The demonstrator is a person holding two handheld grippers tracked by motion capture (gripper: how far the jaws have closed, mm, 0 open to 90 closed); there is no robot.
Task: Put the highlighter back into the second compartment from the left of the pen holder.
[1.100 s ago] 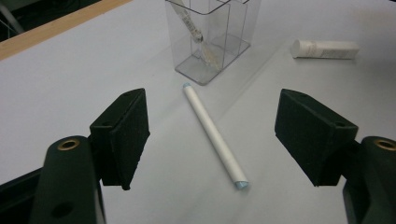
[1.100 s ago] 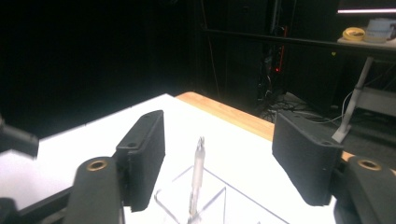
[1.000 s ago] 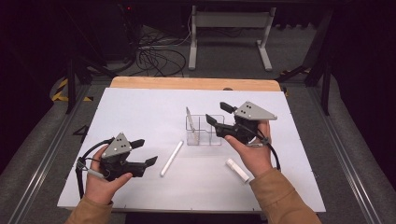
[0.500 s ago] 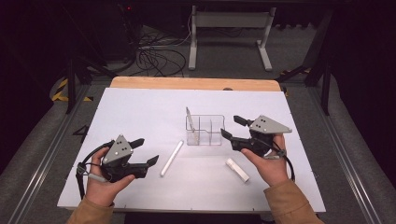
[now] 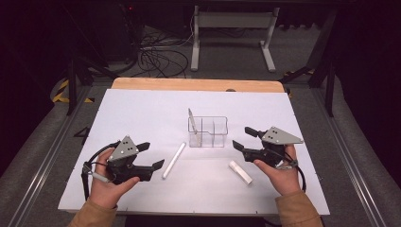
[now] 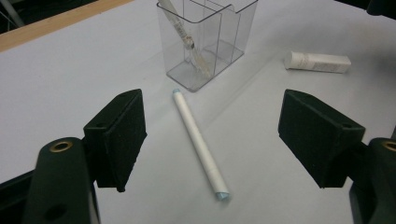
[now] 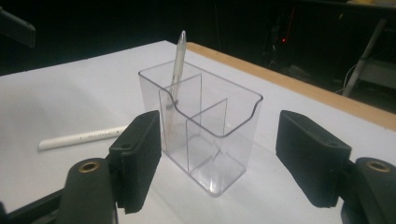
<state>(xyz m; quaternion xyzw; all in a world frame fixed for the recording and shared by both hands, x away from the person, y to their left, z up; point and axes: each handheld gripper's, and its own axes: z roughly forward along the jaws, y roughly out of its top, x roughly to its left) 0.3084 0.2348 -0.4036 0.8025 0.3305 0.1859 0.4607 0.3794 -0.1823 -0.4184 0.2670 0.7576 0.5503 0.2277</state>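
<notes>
A clear plastic organizer (image 5: 208, 131) with several compartments stands mid-table, and a clear pen (image 5: 191, 118) leans in its left compartment. A long white stick (image 5: 173, 160) lies to its front left, a short white tube (image 5: 240, 171) to its front right. My left gripper (image 5: 152, 155) is open low over the table, pointing at the stick (image 6: 198, 142), which lies ahead between the jaws untouched. My right gripper (image 5: 242, 137) is open just right of the organizer (image 7: 210, 135), facing it with nothing between its pads. The pen (image 7: 177, 60) rises at the organizer's far corner.
The white sheet (image 5: 142, 109) covers the table, and a wooden edge (image 5: 198, 84) runs along its far side. Cables and a metal stand (image 5: 231, 28) sit on the dark floor beyond. Metal rails flank the table left and right.
My right gripper has come down and to the right, from above the organizer to a spot beside its right end. The left gripper has stayed in place.
</notes>
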